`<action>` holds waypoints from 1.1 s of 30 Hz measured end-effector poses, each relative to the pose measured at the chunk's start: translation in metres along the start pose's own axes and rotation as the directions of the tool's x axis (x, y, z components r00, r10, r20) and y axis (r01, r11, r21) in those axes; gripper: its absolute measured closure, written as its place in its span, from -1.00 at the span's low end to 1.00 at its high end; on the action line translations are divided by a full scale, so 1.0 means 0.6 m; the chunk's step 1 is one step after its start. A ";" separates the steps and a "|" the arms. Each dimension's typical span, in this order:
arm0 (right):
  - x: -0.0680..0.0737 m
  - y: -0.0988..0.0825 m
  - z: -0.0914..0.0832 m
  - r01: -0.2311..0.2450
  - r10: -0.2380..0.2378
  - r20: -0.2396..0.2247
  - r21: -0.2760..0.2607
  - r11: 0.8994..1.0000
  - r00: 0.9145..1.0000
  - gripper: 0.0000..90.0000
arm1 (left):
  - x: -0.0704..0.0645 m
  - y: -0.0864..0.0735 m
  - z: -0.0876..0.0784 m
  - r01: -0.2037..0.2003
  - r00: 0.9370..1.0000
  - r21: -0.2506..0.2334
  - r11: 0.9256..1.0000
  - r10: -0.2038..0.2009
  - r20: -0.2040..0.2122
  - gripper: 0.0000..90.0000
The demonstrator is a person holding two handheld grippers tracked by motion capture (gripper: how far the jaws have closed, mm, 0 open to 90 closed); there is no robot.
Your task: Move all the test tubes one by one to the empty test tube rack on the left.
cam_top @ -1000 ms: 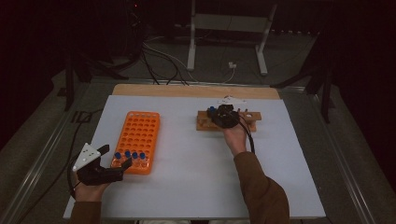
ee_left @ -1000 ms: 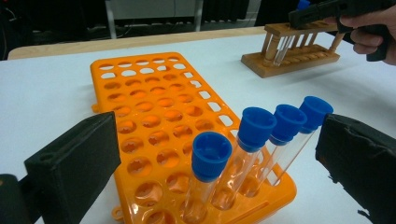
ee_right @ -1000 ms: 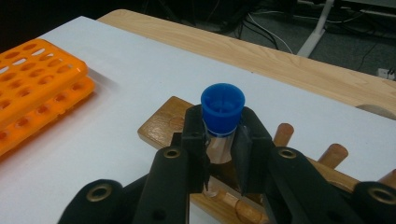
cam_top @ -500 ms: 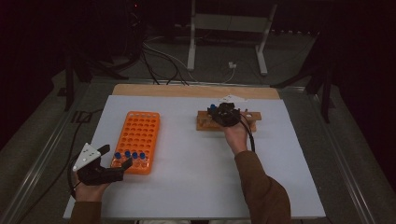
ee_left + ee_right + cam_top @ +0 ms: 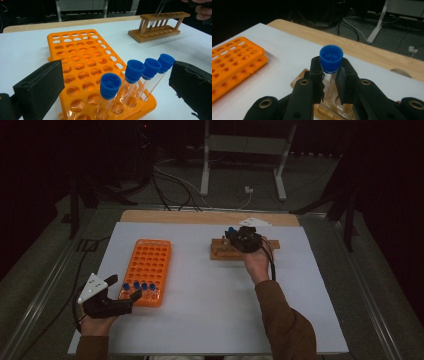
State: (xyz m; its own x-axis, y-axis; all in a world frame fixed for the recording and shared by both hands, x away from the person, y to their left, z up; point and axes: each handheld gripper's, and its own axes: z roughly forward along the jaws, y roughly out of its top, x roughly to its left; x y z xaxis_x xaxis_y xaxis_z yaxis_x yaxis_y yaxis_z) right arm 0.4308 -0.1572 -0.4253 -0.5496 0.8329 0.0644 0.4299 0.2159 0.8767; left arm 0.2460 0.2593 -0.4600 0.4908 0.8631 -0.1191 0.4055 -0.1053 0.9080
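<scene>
R gripper (image 5: 329,82) clamped on blue-capped tube (image 5: 331,65) over wooden rack (image 5: 222,251), near table's far edge; L gripper (image 5: 117,82) wide, beside orange rack (image 5: 82,65).

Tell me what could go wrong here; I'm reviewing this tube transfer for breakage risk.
1. The right gripper clamps the blue-capped test tube just under its cap, above the wooden rack; a tilt could knock the tube against the rack's holes.
2. The left gripper stands open around four capped tubes in the orange rack; a nudge might tip them.

Bare mat (image 5: 200,285) between both racks
</scene>
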 end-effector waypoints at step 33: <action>0.061 0.031 -0.056 0.058 -0.062 -0.172 -0.027 0.998 0.983 0.72 | -0.040 0.057 0.007 -0.047 0.998 -0.045 0.998 0.049 0.039 -0.99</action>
State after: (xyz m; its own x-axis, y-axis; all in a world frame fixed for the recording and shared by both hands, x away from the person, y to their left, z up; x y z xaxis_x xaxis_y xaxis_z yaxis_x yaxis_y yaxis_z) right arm 0.3945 -0.1402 -0.3906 -0.6902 0.7178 0.0912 0.3780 0.2503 0.8913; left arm 0.2514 0.2326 -0.4281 0.5401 0.8368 -0.0900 0.3470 -0.1240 0.9297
